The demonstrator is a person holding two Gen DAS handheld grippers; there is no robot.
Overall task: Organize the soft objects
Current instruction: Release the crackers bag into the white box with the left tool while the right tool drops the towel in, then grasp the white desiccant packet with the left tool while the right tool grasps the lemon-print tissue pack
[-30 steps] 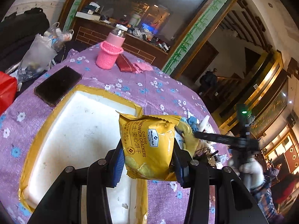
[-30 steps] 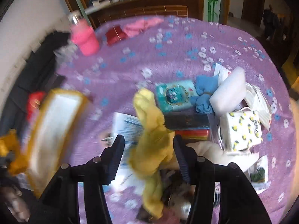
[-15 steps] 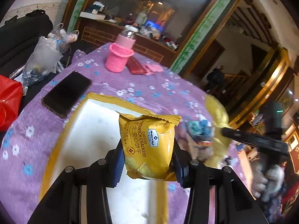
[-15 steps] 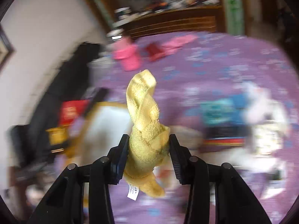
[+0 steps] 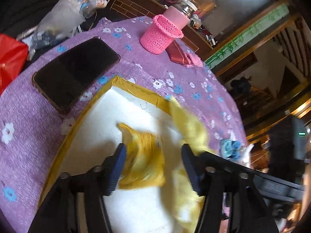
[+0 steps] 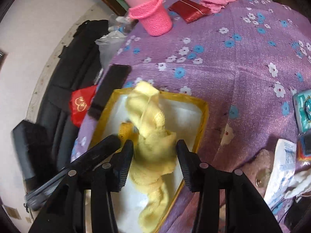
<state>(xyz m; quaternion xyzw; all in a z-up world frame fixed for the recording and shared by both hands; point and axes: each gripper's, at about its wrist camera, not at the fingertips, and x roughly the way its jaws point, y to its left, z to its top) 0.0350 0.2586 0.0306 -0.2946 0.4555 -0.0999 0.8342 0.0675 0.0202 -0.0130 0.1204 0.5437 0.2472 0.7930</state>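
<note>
A white tray (image 5: 116, 116) with a yellow taped rim lies on the purple flowered cloth. My left gripper (image 5: 153, 155) hangs low over it with its jaws opening. The yellow cracker packet (image 5: 143, 155) is a blur between the jaws, loose from the right pad. My right gripper (image 6: 155, 151) is over the same tray (image 6: 202, 120), shut on a twisted yellow towel (image 6: 153, 128) whose tail droops into the tray; its jaws are starting to open. The packet (image 6: 126, 130) shows just left of the towel. In the left wrist view the towel (image 5: 190, 128) is right of my left gripper.
A black phone (image 5: 75, 69) lies beside the tray's far-left edge. Behind it stand a pink knitted cup holder (image 5: 161, 36), a red pouch (image 5: 176, 55) and a pink cloth (image 5: 194, 61). A teal tissue pack (image 6: 304, 112) and a pile of soft items (image 6: 285, 167) lie at the right. A red bag (image 6: 81, 104) hangs off the table's left.
The left jaws have spread and the cracker packet has come loose over the tray, with the gripper lower. The right gripper has carried the yellow towel from the pile over to the tray.
</note>
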